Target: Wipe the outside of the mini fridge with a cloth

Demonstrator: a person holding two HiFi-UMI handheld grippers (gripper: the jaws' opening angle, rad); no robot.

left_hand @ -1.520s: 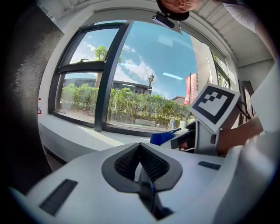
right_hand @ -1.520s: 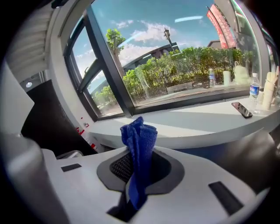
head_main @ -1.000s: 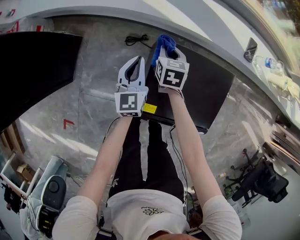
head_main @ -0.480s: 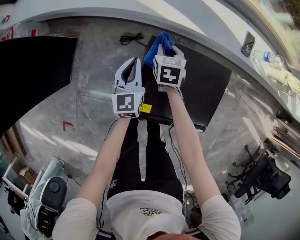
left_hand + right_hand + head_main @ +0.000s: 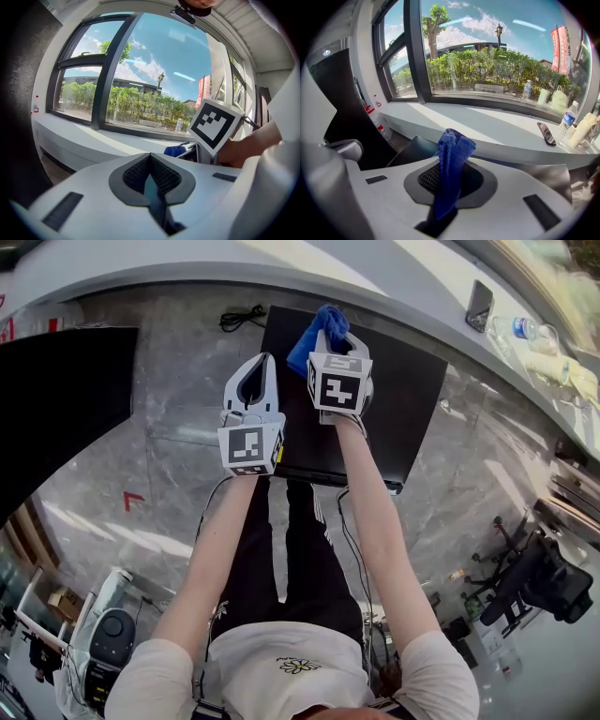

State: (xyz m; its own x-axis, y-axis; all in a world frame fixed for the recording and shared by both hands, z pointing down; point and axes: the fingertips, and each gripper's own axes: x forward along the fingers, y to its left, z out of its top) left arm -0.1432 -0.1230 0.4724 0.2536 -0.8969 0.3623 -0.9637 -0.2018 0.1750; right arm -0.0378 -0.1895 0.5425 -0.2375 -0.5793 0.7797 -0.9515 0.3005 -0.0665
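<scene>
The black mini fridge (image 5: 394, 399) stands on the marble floor below the window sill, and I look down on its top. My right gripper (image 5: 334, 337) hovers over the fridge's back left part, shut on a blue cloth (image 5: 312, 337) that sticks up between the jaws (image 5: 452, 154). The fridge top (image 5: 412, 150) shows dark under that cloth. My left gripper (image 5: 253, 388) hangs at the fridge's left edge, shut with nothing in it (image 5: 152, 187). From it I see the blue cloth (image 5: 176, 151) and the right gripper's marker cube (image 5: 216, 125).
A black cable (image 5: 242, 318) lies on the floor behind the fridge. A phone (image 5: 479, 306) and a water bottle (image 5: 525, 329) rest on the sill. A large dark cabinet (image 5: 56, 399) stands at left, an office chair (image 5: 544, 587) at right, a grey appliance (image 5: 103, 652) at lower left.
The right gripper with the cloth has moved from the fridge's back left corner further in over its top. The left gripper stays beside it, still shut.
</scene>
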